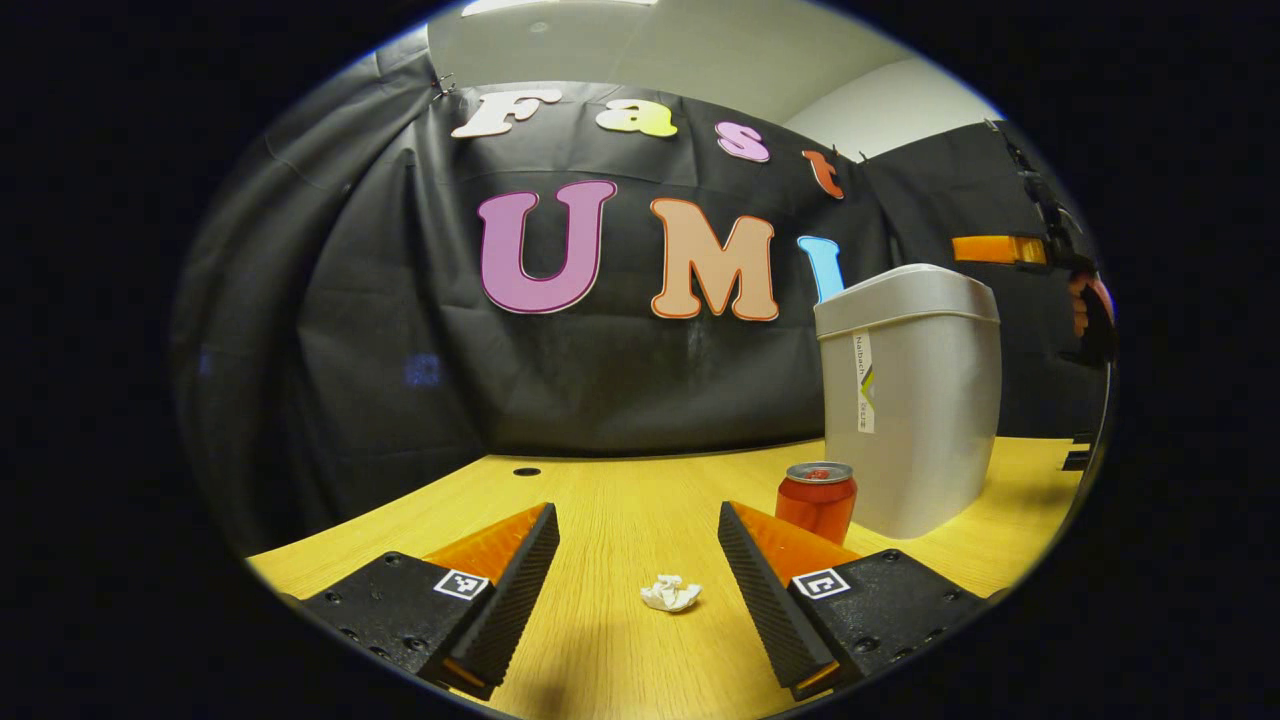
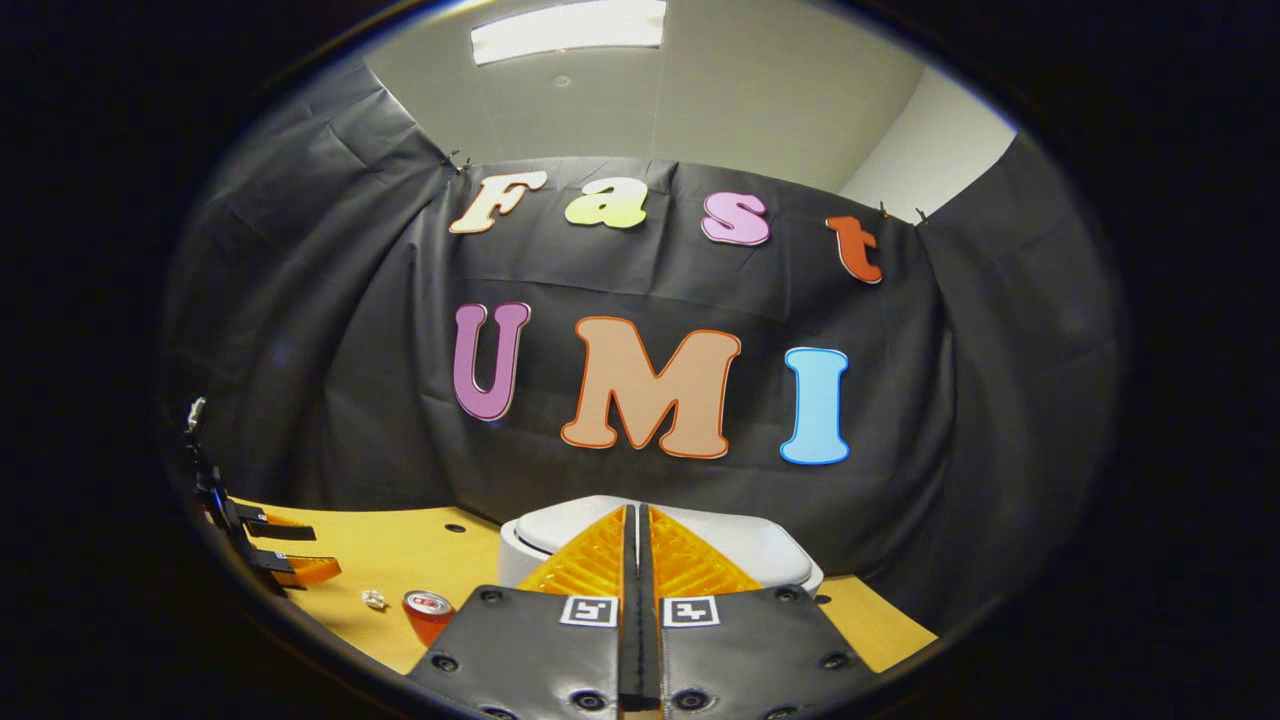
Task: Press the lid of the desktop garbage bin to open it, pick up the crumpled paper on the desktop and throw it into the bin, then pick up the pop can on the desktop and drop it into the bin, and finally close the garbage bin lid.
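Standing upright toward the back right of the yellow wooden desk (image 1: pixel 620 500): a tall grey desktop garbage bin (image 1: pixel 915 400) with a paler lid (image 1: pixel 905 295) lying closed on top and a narrow label running down its front. Standing upright just in front of the bin's left corner, near it: a red pop can (image 1: pixel 818 500) with a silvery top. Lying nearer on the bare desk, apart from the can: a small white crumpled paper (image 1: pixel 670 593). Showing again in the right gripper view: lid (image 2: pixel 745 545), can (image 2: pixel 428 612), paper (image 2: pixel 375 599).
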Demonstrator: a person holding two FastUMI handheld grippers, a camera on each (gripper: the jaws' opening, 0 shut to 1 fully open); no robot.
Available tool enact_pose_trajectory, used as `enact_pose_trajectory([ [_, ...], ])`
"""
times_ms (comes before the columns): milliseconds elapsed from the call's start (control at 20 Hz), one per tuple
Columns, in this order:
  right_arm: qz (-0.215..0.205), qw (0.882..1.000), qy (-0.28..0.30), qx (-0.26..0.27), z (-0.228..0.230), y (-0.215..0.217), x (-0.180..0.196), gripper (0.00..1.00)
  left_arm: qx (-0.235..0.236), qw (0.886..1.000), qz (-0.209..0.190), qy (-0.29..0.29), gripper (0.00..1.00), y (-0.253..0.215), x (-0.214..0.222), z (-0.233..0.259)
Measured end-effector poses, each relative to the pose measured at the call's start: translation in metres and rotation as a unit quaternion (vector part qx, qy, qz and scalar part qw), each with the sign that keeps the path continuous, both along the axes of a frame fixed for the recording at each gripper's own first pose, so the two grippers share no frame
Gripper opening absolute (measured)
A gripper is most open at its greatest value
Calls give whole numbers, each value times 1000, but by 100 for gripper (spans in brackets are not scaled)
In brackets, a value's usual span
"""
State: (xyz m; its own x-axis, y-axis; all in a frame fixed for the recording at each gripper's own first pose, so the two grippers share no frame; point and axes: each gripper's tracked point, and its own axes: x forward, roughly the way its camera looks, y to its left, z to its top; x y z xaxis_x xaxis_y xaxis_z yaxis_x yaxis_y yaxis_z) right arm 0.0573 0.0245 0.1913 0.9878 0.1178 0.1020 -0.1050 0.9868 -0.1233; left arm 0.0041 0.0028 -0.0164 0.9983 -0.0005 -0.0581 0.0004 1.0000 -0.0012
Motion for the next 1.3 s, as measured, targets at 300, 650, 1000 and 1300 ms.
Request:
enact_pose_trajectory([
  [300,14,999,6,28,-23,9,-32,2,-1,1000,-1,17,94,0,3,-7],
  [650,38,997,56,45,-86,19,-42,42,-4,999,-16,32,94,-7,7,-14],
  [1000,46,996,67,38,-117,28,-41,94,-6,999,-30,37,94,-11,10,-16],
  [1300,62,995,68,-22,-141,44,-43,98,-1,994,-47,102,94,-18,20,-39],
])
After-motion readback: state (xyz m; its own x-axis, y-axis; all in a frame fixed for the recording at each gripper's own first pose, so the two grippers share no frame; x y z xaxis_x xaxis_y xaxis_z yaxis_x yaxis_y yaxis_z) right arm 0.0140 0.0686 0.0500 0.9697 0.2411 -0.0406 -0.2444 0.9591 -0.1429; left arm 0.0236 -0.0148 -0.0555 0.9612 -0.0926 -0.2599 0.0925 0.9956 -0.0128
